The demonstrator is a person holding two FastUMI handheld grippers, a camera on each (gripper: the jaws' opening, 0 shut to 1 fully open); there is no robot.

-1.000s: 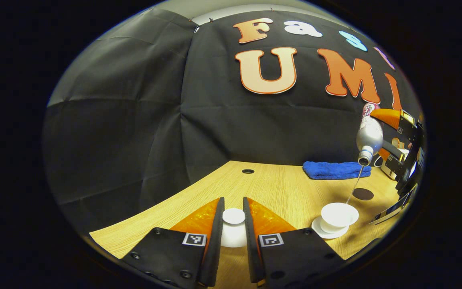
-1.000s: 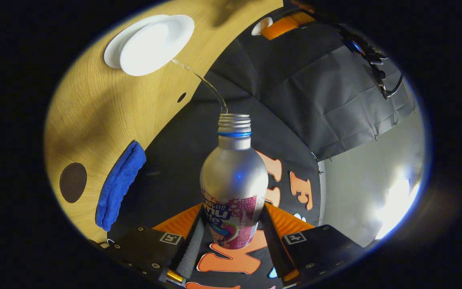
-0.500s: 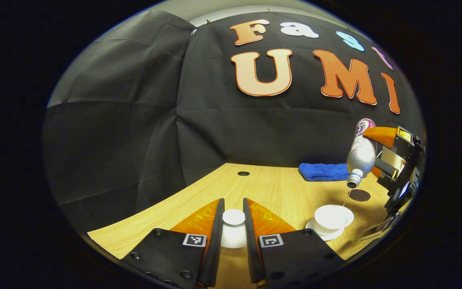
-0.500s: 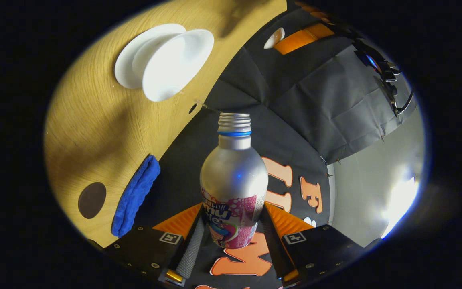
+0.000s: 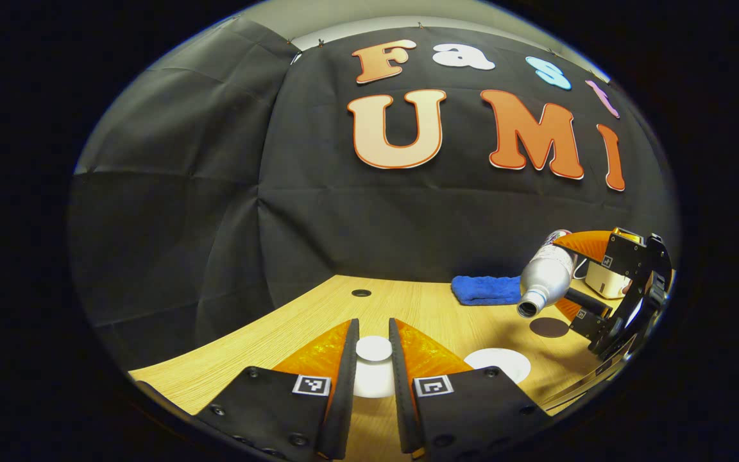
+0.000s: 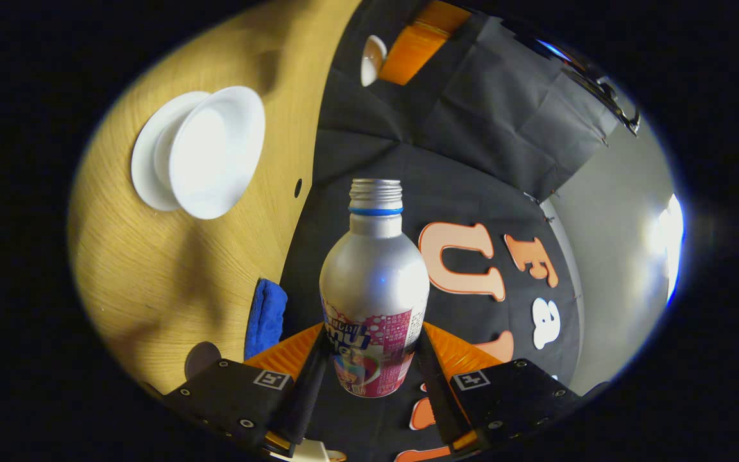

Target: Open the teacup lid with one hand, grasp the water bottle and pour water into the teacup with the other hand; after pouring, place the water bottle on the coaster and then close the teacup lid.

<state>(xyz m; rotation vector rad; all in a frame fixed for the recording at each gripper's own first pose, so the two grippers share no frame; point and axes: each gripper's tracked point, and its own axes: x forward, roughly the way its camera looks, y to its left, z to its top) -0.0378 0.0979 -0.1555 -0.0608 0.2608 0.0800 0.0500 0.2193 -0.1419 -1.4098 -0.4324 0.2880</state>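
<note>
My left gripper (image 5: 373, 328) is shut on the knob of the white teacup lid (image 5: 373, 377), held just above the wooden table (image 5: 292, 327). The open white teacup (image 5: 501, 363) stands to its right, partly hidden by a finger. In the right gripper view the teacup (image 6: 212, 154) sits on its saucer (image 6: 145, 154), uncovered. My right gripper (image 6: 373, 340) is shut on the silver water bottle (image 6: 374, 276), uncapped, with no water leaving its mouth. From the left gripper view the bottle (image 5: 546, 277) lies tilted, mouth down-left, above the round brown coaster (image 5: 549, 327).
A folded blue cloth (image 5: 485, 289) lies at the back of the table near the wall. A small beige box (image 5: 605, 282) sits behind the right gripper. There is a small round hole (image 5: 361, 292) in the tabletop.
The stream of water into the cup has stopped. The bottle has swung from steeply mouth-down towards level and has come lower and away from the cup. The lid stays held.
</note>
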